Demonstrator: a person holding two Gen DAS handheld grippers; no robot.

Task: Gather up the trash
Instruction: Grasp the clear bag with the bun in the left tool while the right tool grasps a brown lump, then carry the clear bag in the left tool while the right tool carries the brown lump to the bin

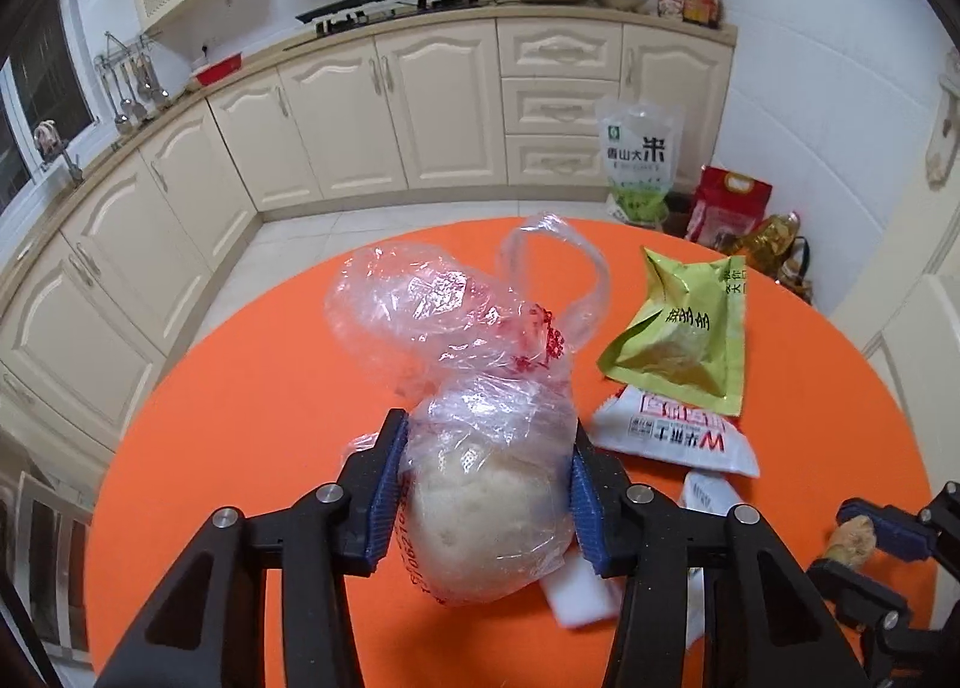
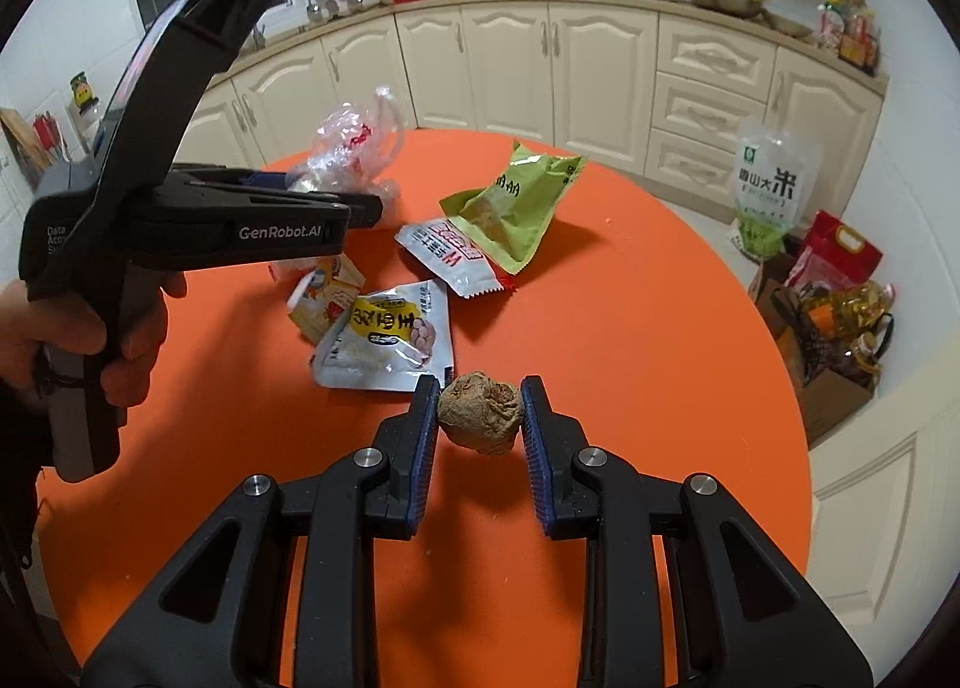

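A clear plastic bag (image 1: pixel 480 508) with a pale round bun inside lies on the round orange table (image 1: pixel 240 418). My left gripper (image 1: pixel 489 430) is shut on it, its blue pads pressing both sides. The bag's empty crumpled top (image 1: pixel 420 304) trails away behind. My right gripper (image 2: pixel 480 385) is shut on a rough brown lump (image 2: pixel 480 418) and holds it just above the tabletop, with a shadow beneath. Loose wrappers lie between the grippers: a green pouch (image 2: pixel 510 202), a white and red wrapper (image 2: pixel 450 256), a white and yellow packet (image 2: pixel 390 340) and a small folded packet (image 2: pixel 327 298).
A person's hand (image 2: pixel 90 340) grips the left tool's handle at the table's left. On the floor beyond the table stand a rice bag (image 2: pixel 768 190), a red sack (image 2: pixel 840 256) and an oil bottle (image 2: pixel 852 310). Cream kitchen cabinets (image 1: pixel 438 106) run behind.
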